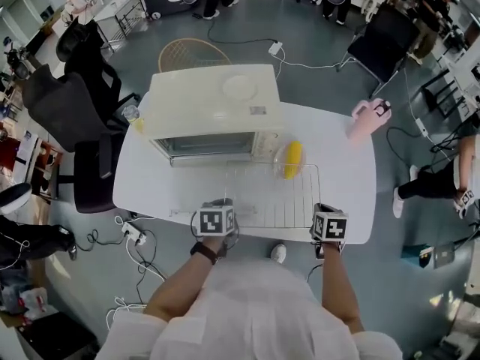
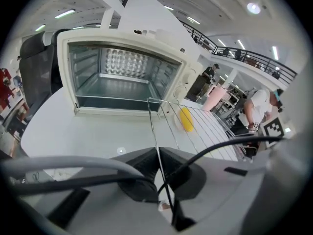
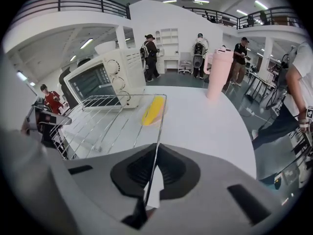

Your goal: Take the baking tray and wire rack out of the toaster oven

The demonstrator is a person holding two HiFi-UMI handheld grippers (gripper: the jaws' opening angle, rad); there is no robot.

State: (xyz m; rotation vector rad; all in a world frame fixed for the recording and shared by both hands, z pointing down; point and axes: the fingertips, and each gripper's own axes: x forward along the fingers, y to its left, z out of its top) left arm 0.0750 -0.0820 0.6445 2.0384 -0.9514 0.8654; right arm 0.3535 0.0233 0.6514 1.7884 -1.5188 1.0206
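Wire rack (image 1: 274, 193) is out of the toaster oven (image 1: 214, 107), over the near part of the table (image 1: 150, 186). My left gripper (image 2: 157, 154) and right gripper (image 3: 155, 150) each pinch a side wire at its near corners, keeping it level. A yellow object (image 1: 292, 158) crowds its far right corner. What I take for the baking tray (image 2: 115, 88) sits inside the oven.

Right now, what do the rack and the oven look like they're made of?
The rack looks like bare metal wire, probably steel: thin silvery rods that catch the light. The oven has a smooth cream shell, likely painted sheet metal, though plastic can't be ruled out. Its inside looks like dull grey metal with faint reflections.
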